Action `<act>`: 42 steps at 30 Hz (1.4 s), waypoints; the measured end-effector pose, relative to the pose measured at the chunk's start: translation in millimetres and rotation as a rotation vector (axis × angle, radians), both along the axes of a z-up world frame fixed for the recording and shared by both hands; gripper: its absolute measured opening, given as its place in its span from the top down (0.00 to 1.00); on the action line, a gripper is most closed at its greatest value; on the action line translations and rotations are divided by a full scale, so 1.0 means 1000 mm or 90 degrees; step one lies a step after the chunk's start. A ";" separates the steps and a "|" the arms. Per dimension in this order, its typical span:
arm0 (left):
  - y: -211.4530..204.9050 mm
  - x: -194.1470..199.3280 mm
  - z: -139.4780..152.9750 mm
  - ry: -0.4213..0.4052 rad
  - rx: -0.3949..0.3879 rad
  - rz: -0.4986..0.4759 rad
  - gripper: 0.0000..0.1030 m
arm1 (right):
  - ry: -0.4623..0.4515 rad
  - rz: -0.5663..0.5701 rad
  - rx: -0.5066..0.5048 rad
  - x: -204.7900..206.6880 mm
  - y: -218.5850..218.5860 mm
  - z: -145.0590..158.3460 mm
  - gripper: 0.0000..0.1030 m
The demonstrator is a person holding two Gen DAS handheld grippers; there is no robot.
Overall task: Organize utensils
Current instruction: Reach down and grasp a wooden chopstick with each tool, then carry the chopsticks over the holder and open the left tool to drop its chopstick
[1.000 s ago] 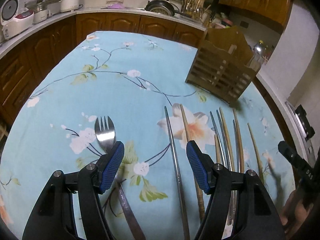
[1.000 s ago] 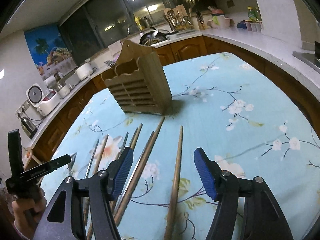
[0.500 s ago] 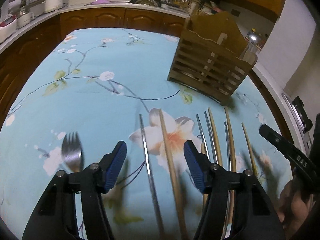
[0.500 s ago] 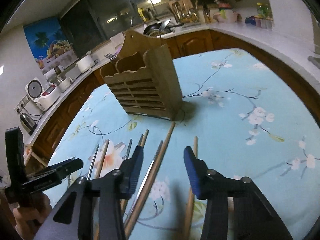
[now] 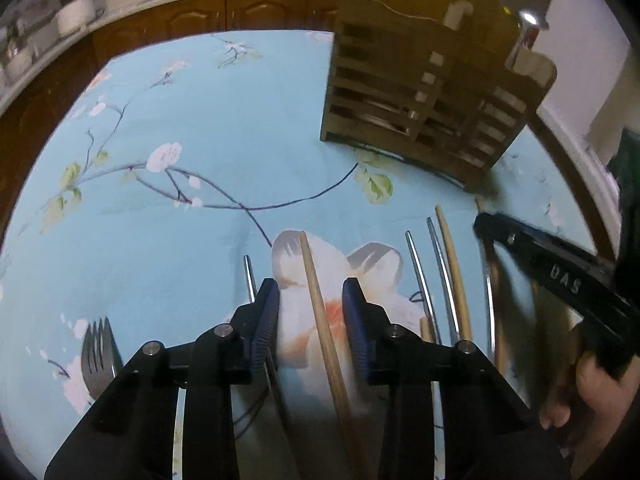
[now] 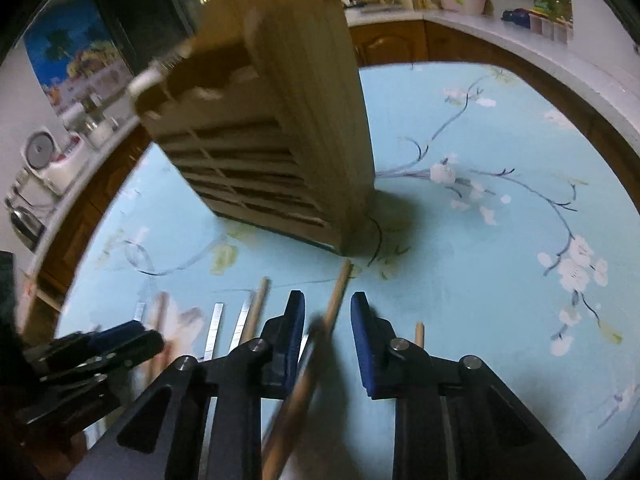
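Several wooden and metal chopsticks lie side by side on the blue floral tablecloth (image 5: 200, 128), in front of a slatted wooden utensil holder (image 5: 424, 92) that also shows in the right wrist view (image 6: 280, 128). My left gripper (image 5: 310, 316) is open, low over the cloth, its blue pads on either side of a wooden chopstick (image 5: 324, 344). A metal fork (image 5: 98, 354) lies to its left. My right gripper (image 6: 326, 340) is open, its pads on either side of another wooden chopstick (image 6: 338, 296). Neither pair of pads touches its chopstick.
The right gripper's body (image 5: 560, 276) shows at the right of the left wrist view, close beside the chopsticks. The left gripper (image 6: 92, 348) shows at the lower left of the right wrist view. Wooden cabinets (image 5: 224, 12) and a cluttered counter ring the table.
Both grippers moved forward and down toward the chopsticks and the holder. Both pairs of jaws narrowed. The left one shifted right, from beside the fork to around a wooden chopstick.
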State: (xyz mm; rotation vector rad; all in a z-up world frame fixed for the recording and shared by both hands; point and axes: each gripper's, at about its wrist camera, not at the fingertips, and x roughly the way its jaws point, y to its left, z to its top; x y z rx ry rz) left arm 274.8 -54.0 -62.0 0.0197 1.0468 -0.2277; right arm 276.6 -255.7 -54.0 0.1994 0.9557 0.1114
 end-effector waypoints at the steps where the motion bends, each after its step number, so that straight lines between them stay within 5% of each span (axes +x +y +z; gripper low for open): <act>1: -0.003 0.000 0.000 -0.005 0.010 -0.004 0.73 | -0.014 0.000 -0.008 0.001 0.000 -0.001 0.82; 5: -0.007 -0.001 -0.001 -0.022 0.030 -0.014 0.92 | -0.015 0.002 -0.040 0.003 0.003 -0.003 0.91; 8: -0.004 -0.001 0.000 -0.019 0.012 -0.018 0.94 | -0.018 0.005 -0.037 0.001 0.002 -0.003 0.93; 23: 0.032 -0.046 0.070 -0.093 -0.142 -0.016 0.95 | -0.118 0.021 0.079 -0.055 -0.012 0.068 0.95; 35: 0.047 -0.086 0.141 -0.190 -0.184 -0.030 0.95 | -0.215 0.037 0.103 -0.100 -0.015 0.132 0.95; 42: 0.048 -0.093 0.158 -0.218 -0.188 -0.033 0.95 | -0.246 0.041 0.108 -0.108 -0.018 0.148 0.96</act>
